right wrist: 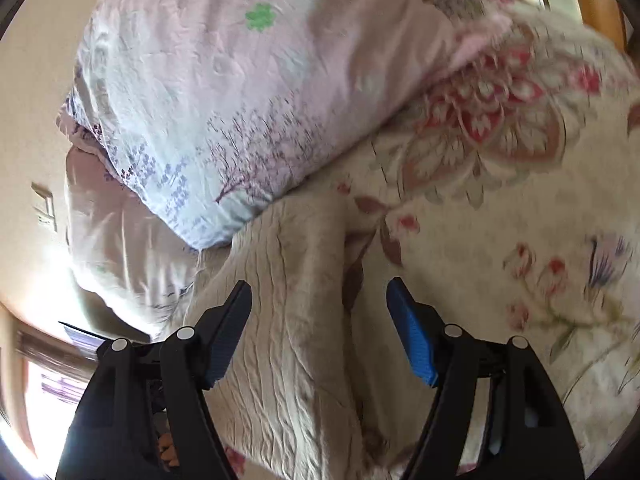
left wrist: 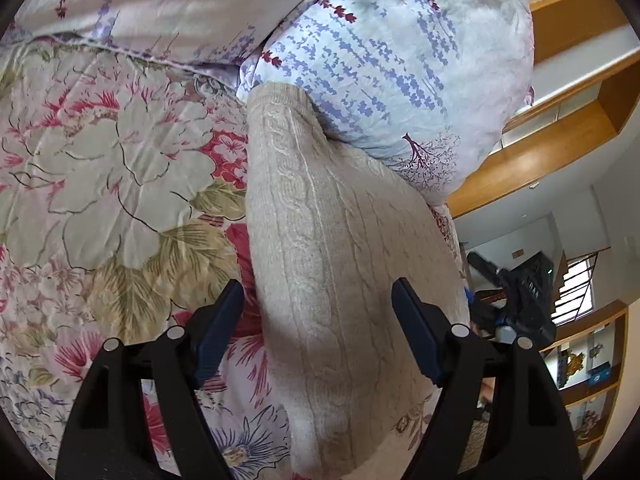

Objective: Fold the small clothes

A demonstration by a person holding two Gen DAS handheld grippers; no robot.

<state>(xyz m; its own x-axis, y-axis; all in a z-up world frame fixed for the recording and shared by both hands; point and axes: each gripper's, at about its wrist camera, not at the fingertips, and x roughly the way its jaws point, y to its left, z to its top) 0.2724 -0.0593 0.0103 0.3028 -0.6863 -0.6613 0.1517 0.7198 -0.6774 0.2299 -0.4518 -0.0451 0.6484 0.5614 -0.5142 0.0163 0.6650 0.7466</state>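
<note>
Both grippers, left (left wrist: 318, 306) and right (right wrist: 319, 304), hang spread wide over a beige cable-knit sweater (left wrist: 340, 264). Ahead, a lavender-print pillow (left wrist: 400, 60) overlaps its far end on the floral quilt (left wrist: 112, 168).

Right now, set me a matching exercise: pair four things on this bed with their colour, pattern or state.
Things:
1. cream cable-knit sweater
2. lavender-print pillow
3. quilted bedspread
4. left gripper

Descriptions:
A. pale blue with purple sprigs
B. open, fingers either side of the knit
C. large pink and cream flowers
D. plain beige, lying flat, far end against the pillow

Pairs: 1-D, 2-A, 3-C, 4-B
</note>
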